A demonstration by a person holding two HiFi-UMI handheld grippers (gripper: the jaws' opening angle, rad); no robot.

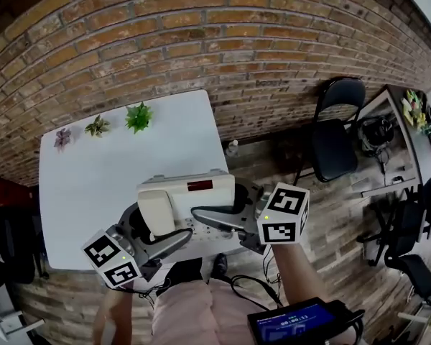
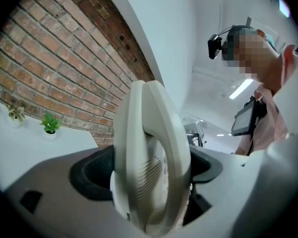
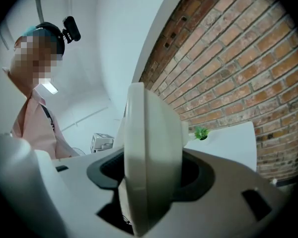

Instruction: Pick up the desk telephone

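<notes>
The beige desk telephone [image 1: 187, 201], its handset on the left and a dark display strip on top, hangs in the air over the near edge of the white table [image 1: 93, 178]. My left gripper [image 1: 174, 240] clamps its left side from below. My right gripper [image 1: 210, 217] clamps its right side. In the left gripper view the phone's edge [image 2: 149, 133] stands upright between the grey jaws of that gripper [image 2: 150, 192], pressed by both. The right gripper view shows the other edge [image 3: 149, 143] wedged between the jaws of that gripper [image 3: 150, 185].
Three small potted plants [image 1: 138, 116] stand at the table's far edge by the brick wall [image 1: 201, 34]. A black chair [image 1: 334, 139] and a cluttered desk [image 1: 406, 142] are at the right. A device with a lit screen [image 1: 294, 323] hangs at my waist.
</notes>
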